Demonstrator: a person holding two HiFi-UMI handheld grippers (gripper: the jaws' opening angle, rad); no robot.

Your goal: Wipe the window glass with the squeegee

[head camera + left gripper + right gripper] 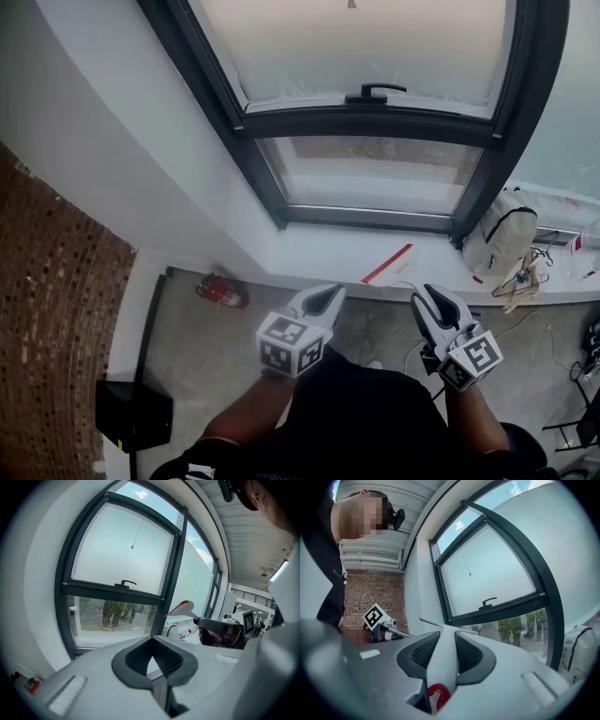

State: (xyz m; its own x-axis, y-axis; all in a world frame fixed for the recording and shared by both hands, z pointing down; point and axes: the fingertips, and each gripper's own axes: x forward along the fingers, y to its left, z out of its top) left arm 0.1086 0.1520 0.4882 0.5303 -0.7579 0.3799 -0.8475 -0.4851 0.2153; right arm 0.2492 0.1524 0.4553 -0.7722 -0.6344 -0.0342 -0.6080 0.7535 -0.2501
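The window has a frosted upper pane (366, 42) with a black handle (375, 92) and a clear lower pane (375, 173), both in dark frames. My right gripper (427, 300) is shut on the white handle of the squeegee (441, 660), which runs up between the jaws. Its white, red-edged blade (389, 264) hangs in front of the sill, and also shows in the left gripper view as the squeegee blade (182, 607). My left gripper (328, 295) is beside it on the left, shut and empty, as the left gripper (153, 662) also shows. Both are below the glass, apart from it.
A white backpack (502, 239) leans at the sill's right end, with a hanger and cables (525, 277) beside it. A red fire extinguisher (222, 291) lies on the floor by the wall. A black box (131, 412) stands lower left, next to the brick wall (52, 309).
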